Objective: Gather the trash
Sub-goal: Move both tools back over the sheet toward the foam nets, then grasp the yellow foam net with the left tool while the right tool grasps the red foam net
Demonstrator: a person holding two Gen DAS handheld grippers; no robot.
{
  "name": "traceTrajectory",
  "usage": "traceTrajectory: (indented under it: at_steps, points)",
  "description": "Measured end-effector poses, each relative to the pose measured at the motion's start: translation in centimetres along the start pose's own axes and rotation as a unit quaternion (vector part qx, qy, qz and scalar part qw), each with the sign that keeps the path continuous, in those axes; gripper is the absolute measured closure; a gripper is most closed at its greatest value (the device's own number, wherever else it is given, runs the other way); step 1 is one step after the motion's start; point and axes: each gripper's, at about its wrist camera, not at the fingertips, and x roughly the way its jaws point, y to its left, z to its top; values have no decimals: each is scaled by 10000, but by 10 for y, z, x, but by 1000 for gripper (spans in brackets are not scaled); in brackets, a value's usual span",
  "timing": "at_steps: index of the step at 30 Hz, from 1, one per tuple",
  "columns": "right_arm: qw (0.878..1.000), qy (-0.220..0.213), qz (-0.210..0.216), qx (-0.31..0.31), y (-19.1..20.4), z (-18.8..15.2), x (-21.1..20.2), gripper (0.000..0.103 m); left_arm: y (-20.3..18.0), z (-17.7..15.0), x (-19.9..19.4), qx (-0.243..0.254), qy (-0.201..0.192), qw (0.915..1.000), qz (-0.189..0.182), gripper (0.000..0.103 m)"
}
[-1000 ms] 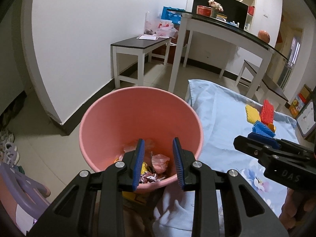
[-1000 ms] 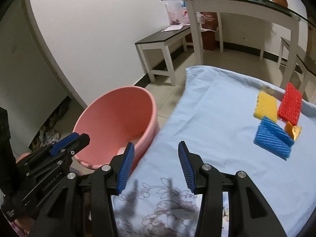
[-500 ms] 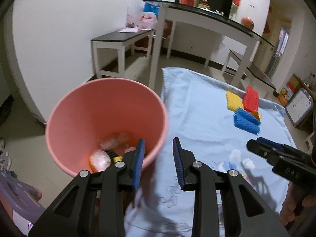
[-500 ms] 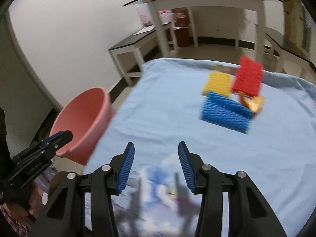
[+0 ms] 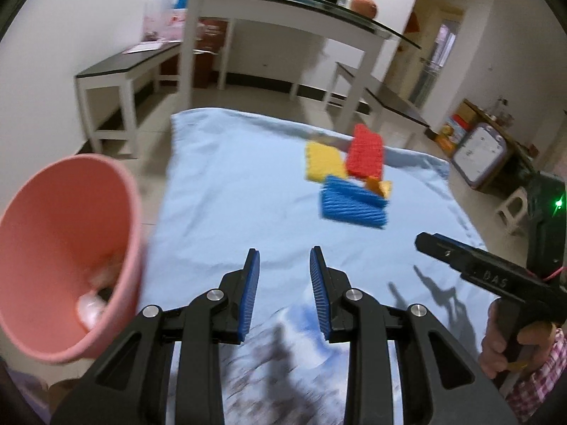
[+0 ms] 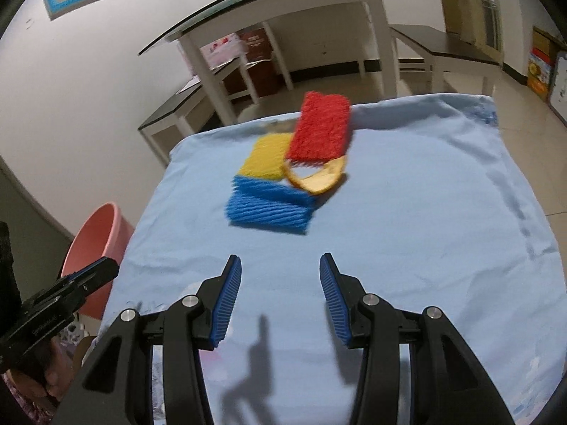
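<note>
- Both views have swung from the pink bin toward the foam nets near the blue sheet's far edge.
- Left gripper and right gripper hover part-open, empty.
- Some trash is binned; nets and wrapper remain.

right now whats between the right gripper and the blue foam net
Nothing: in the right wrist view only bare light blue cloth lies between the open right gripper and the blue foam net.

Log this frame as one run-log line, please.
left gripper: open, empty | right gripper: open, empty | blue, yellow, red foam nets on blue cloth | pink bucket: beside cloth, holds trash
</note>
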Motion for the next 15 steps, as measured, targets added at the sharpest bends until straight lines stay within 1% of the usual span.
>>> traceTrajectory:
  at_steps: [5, 9, 13, 15]
  points:
    - [9999, -30, -33, 132, -15, 12, 5, 57, -13, 18, 25, 84, 78, 9998, -177, 73]
    - [9998, -26, -74, 192, -22, 20, 12, 57, -15, 38, 48, -14, 148, 9995, -284, 73]
    - [9997, -8, -116, 209, -29, 26, 20, 57, -19, 66, 83, -105, 256, 9989, -376, 73]
    - [9996, -22, -136, 236, -32, 33, 23, 57, -23, 78, 104, -89, 329, 9988, -339, 73]
